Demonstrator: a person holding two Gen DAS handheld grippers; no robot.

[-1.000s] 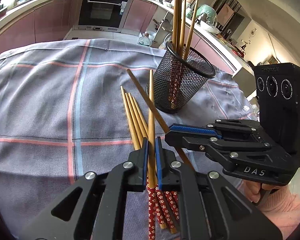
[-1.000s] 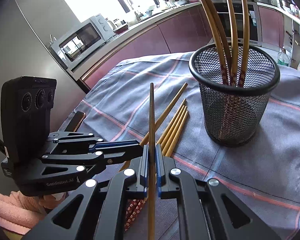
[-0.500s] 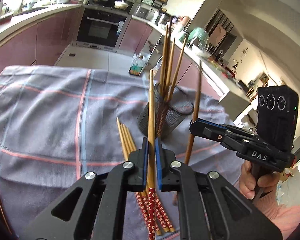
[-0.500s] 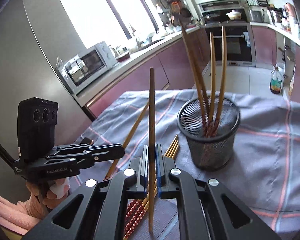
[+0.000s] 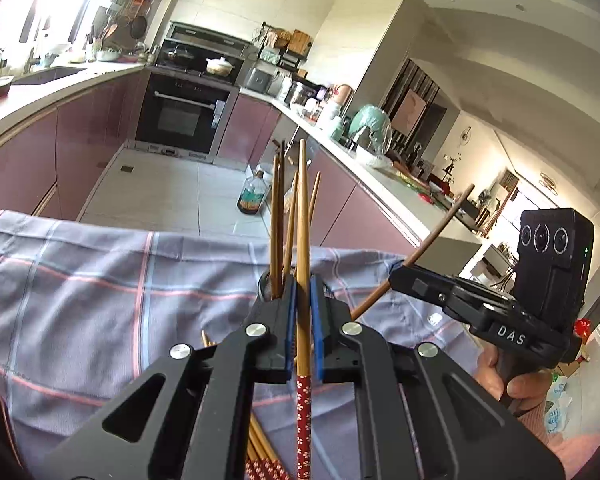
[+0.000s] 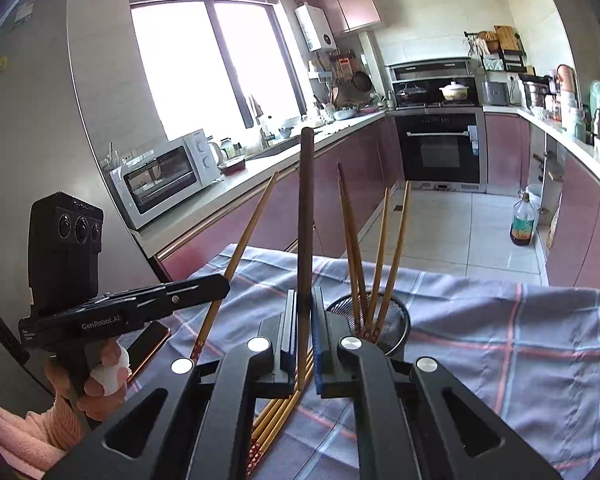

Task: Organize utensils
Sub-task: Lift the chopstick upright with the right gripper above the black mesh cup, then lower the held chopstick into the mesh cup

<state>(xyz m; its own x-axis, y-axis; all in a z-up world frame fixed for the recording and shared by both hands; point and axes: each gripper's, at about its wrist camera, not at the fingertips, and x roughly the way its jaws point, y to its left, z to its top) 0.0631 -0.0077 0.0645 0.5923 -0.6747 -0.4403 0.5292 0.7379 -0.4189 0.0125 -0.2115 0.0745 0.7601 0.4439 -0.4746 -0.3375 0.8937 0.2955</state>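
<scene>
Two tongs are up over the worktop, each clamped on one chopstick. Left tongs [image 5: 303, 312] pinch a pale chopstick [image 5: 302, 240] upright between the blue pads, its red flowered end hanging below the jaws. Right tongs [image 6: 305, 320] pinch a darker chopstick [image 6: 306, 208], upright in the right wrist view and slanting out of the jaws as the left wrist camera sees it. A hand [image 6: 100, 376] with a pink sleeve grips the left handle; another hand [image 5: 512, 380] grips the right one.

Below the tongs, a bundle of loose chopsticks [image 6: 280, 408] lies flat on the blue-grey checked cloth [image 6: 500, 328] that covers the worktop, red patterned ends toward the cameras. A phone [image 6: 148, 344] lies on the cloth near the left hand.

Just beyond the jaws stands a black mesh cup [image 6: 396, 320] on the cloth, with several chopsticks [image 6: 380, 248] standing in it, fanned outward.

Farther off are the oven [image 6: 440, 148], a bottle [image 6: 522, 220] on the floor, and a microwave [image 6: 168, 176] by the window.
</scene>
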